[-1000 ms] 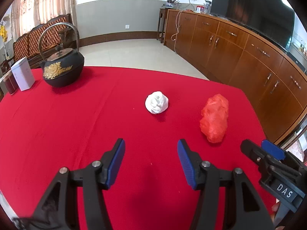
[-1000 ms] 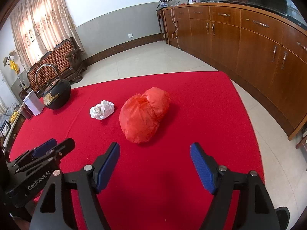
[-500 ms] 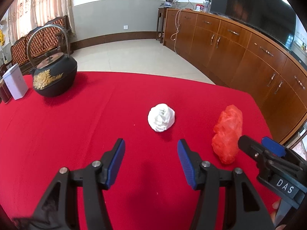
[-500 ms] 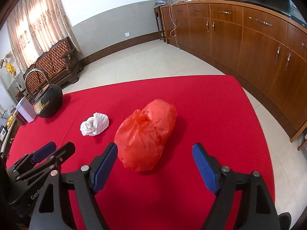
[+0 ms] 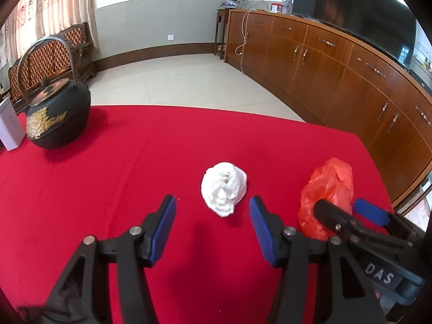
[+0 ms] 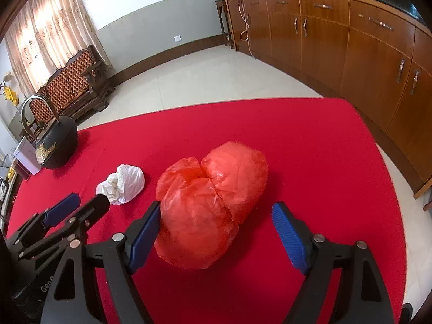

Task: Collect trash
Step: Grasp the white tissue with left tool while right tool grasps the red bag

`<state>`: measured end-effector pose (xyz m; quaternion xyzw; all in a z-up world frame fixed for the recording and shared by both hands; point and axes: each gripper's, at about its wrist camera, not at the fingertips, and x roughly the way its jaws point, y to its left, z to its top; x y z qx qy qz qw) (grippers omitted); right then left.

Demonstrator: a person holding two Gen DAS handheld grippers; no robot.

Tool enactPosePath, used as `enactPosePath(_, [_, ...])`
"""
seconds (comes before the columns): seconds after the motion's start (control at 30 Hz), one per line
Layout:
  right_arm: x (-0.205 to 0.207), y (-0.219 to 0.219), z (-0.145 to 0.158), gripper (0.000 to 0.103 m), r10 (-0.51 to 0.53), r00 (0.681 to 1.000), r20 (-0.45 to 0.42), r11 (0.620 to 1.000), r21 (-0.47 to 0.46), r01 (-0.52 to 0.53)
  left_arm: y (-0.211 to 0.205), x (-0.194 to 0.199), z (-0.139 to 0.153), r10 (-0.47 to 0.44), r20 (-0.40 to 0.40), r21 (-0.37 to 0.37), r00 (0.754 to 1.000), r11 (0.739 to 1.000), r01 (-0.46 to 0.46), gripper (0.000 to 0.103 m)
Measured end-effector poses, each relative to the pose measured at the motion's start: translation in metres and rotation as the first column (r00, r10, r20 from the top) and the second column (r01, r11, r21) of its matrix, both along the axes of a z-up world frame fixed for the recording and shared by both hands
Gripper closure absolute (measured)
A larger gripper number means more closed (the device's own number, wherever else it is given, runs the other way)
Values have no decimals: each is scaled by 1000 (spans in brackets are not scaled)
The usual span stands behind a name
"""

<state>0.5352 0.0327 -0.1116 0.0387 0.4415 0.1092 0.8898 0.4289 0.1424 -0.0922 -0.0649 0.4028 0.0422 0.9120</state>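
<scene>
- Right gripper (image 6: 216, 239): jaws wide, have just been opening; now astride the near end of the red plastic bag (image 6: 210, 205). Left pad looks right up against the bag's side, right pad clear of it w/ bare cloth between. Not clamped yet.
- Vs a sec ago: that bag sat well ahead of the right gripper; now it fills the gap between the jaws. So the gripper has closed in and dropped toward it, i.e. approach nearly done, squeeze is next (my read).
- Left gripper (image 5: 213, 226): about half open, width unchanged, nothing held. White crumpled wad (image 5: 224, 187) now lies just ahead of its tips, roughly centred; earlier it was farther up the table (image 5: 108, 189). Pads not touching it.
- Both trash items rest on the red cloth, near each other; the wad is to the left of the bag in the right wrist view.
- Meaning for task: both hands are lining up at once, one per item. Nothing collected so far; no bin in view, so can't tell where the stuff goes.
- Watch: bag is soft and puffy, may slip or squash when pinched; wad is small, needs the left gripper lower + further fwd before closing.
- Black kettle (image 5: 58, 116) and white box (image 5: 9, 124) at far left edge, well apart from the action.
</scene>
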Motion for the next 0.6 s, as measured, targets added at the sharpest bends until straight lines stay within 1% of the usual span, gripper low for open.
enactPosePath(0.07, [2, -4, -4, 21, 5, 1000, 3, 1000, 24, -5, -2, 5, -2, -14, -9, -13, 1000, 1000, 14, 45])
enactPosePath(0.1, [4, -5, -5, 30, 8, 1000, 1, 1000, 22, -8, -4, 8, -4, -17, -11, -12, 1000, 1000, 17, 45])
enactPosePath(0.13, [5, -6, -7, 53, 21, 1000, -1, 999, 28, -21, -6, 12, -5, -19, -14, -13, 1000, 1000, 19, 45])
enactPosePath(0.17, [6, -6, -9, 57, 29, 1000, -3, 999, 25, -29, -7, 14, -7, -22, -19, -18, 1000, 1000, 22, 45])
enactPosePath(0.27, [6, -10, -11, 60, 44, 999, 12, 999, 28, -44, -10, 21, -11, -20, -26, -24, 999, 1000, 20, 45])
enactPosePath(0.33, [6, -12, -10, 66, 52, 998, 18, 998, 29, -53, -11, 25, -15, -15, -35, -36, 999, 999, 14, 45])
enactPosePath(0.37, [4, -13, -9, 67, 52, 998, 29, 998, 23, -53, -10, 25, -17, -15, -39, -39, 999, 999, 13, 46])
enactPosePath(0.4, [2, -13, -8, 69, 50, 998, 38, 999, 16, -51, -9, 25, -19, -12, -41, -40, 999, 999, 10, 51])
enactPosePath(0.43, [0, -15, -8, 70, 50, 998, 44, 999, 19, -51, -9, 25, -20, -7, -41, -39, 999, 999, 6, 65])
enactPosePath(0.47, [-1, -16, -7, 70, 51, 998, 46, 998, 25, -52, -9, 24, -21, -1, -44, -39, 999, 999, -1, 68])
enactPosePath(0.6, [-10, -18, -2, 72, 62, 996, 64, 998, 18, -64, -8, 18, -18, 10, -31, -54, 999, 998, -12, 71])
